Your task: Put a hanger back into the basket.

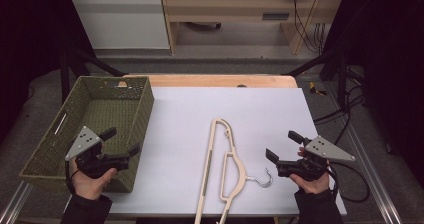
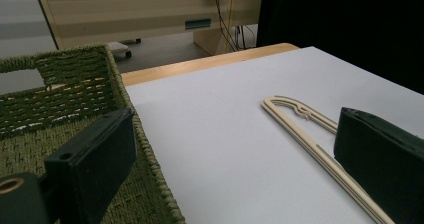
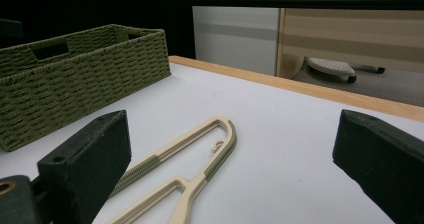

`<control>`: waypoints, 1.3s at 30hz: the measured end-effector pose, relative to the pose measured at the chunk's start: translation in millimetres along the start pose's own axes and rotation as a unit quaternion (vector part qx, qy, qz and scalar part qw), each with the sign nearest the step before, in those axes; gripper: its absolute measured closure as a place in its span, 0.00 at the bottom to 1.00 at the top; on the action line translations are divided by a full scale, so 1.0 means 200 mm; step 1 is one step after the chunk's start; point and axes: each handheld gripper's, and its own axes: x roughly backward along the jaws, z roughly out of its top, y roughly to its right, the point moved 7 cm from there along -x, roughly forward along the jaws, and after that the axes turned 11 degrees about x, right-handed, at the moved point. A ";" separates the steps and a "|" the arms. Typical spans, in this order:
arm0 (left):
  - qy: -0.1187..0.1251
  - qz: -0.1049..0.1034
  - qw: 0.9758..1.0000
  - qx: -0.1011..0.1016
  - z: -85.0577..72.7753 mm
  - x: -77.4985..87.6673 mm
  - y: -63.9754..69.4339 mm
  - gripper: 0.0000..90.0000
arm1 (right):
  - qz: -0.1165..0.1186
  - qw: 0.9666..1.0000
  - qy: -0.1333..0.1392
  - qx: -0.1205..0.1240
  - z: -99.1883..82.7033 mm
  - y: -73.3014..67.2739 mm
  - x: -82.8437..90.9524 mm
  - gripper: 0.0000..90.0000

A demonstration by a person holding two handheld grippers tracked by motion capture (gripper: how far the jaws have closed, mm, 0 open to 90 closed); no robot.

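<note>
A cream clothes hanger [image 1: 220, 164] with a metal hook [image 1: 264, 179] lies flat on the white tabletop [image 1: 185, 134], near the front middle. To its left stands a green woven basket [image 1: 131, 90], empty inside. My left gripper [image 1: 121, 141] hovers over the basket's near right corner, jaws wide open with nothing between them; in the left gripper view the hanger [image 2: 305, 134] lies ahead to the right. My right gripper [image 1: 281, 146] is held just right of the hook, open and empty. Its own view shows the hanger [image 3: 200, 159] between the jaws, farther off on the table.
The basket [image 3: 80, 79] fills the table's left side. A wooden strip [image 1: 215, 80] edges the far side of the table. Beyond it are a wooden desk [image 1: 240, 14] and cables on the floor. Black frame bars stand at both sides.
</note>
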 end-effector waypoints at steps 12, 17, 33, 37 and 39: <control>-0.005 -0.001 1.000 -0.005 -0.01 0.01 0.01 0.04 | 0.014 1.000 -0.018 0.012 -0.02 -0.02 -0.02 0.07; -0.003 -0.002 1.000 -0.005 -0.01 0.01 0.01 0.04 | 0.031 0.999 -0.026 0.019 -0.04 -0.04 -0.04 0.09; -0.005 -0.001 1.000 -0.008 -0.01 0.01 0.02 0.04 | 0.097 0.990 -0.093 0.037 -0.20 -0.17 -0.11 0.28; -0.007 -0.002 1.000 -0.009 -0.01 0.01 0.03 0.04 | 0.125 0.983 -0.127 0.053 -0.28 -0.23 -0.14 0.33; -0.007 -0.002 1.000 -0.010 -0.02 0.01 0.03 0.04 | 0.131 0.980 -0.138 0.057 -0.32 -0.23 -0.15 0.37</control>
